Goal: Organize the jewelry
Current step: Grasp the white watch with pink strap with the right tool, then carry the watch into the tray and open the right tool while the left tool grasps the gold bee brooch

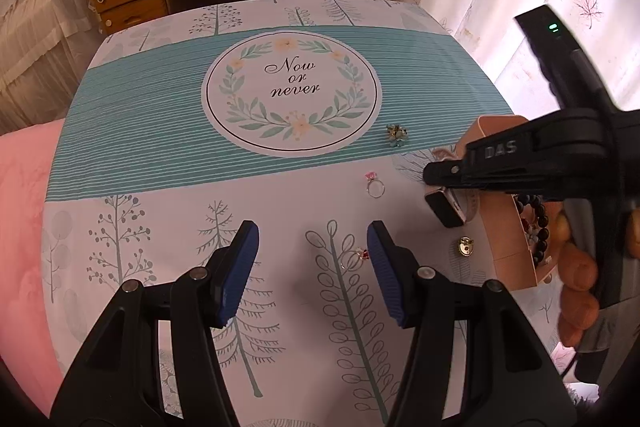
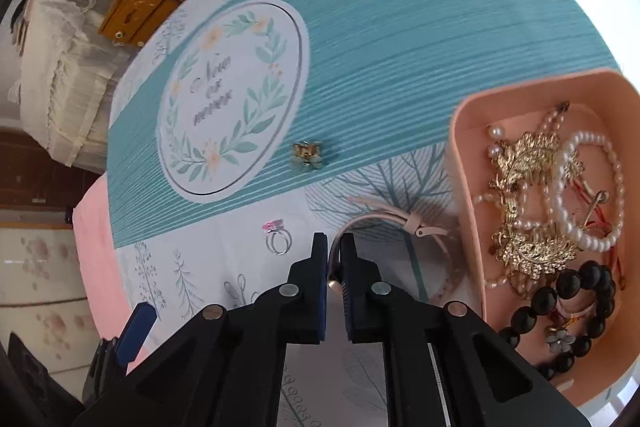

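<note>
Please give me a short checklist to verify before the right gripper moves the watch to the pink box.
1. Right gripper shut on the watch: ok, the pads clamp its case.
2. Watch strap hanging free: cannot tell, it seems to lie on the tablecloth.
3. Pink box has room: ok, though the pearl bracelet, gold brooch and black bead bracelet fill much of it.
4. Left gripper out of the way: ok, open and apart from the box.

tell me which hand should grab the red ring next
Left. Its tool is open and the red ring lies just inside its right finger. The right tool is shut on the watch, next to the tray, so it is busy.
</note>
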`<action>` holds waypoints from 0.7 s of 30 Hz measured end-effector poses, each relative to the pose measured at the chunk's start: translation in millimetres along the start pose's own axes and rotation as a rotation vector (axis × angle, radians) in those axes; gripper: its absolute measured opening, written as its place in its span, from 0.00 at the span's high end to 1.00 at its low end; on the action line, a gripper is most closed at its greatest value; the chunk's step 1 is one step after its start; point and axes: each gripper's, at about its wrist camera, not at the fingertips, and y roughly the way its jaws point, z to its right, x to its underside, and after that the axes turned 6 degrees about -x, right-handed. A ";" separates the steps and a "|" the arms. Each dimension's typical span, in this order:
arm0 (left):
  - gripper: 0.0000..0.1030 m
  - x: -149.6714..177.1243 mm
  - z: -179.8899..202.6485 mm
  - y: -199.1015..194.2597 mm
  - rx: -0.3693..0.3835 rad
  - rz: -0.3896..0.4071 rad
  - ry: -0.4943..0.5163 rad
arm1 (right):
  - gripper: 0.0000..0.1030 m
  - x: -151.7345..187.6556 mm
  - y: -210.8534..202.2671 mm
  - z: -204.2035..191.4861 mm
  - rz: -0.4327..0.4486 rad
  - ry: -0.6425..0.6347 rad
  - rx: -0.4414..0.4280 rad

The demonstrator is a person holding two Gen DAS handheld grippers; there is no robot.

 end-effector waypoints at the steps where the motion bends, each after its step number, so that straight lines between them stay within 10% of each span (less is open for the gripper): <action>1: 0.48 0.1 -0.3 -0.3 -0.001 0.000 0.000 | 0.95 2.0 -4.8 -2.0 0.009 -0.015 -0.010; 21: 0.48 -64.4 66.0 28.6 0.090 0.004 0.298 | 0.96 46.4 -170.8 56.8 0.270 -0.068 -0.126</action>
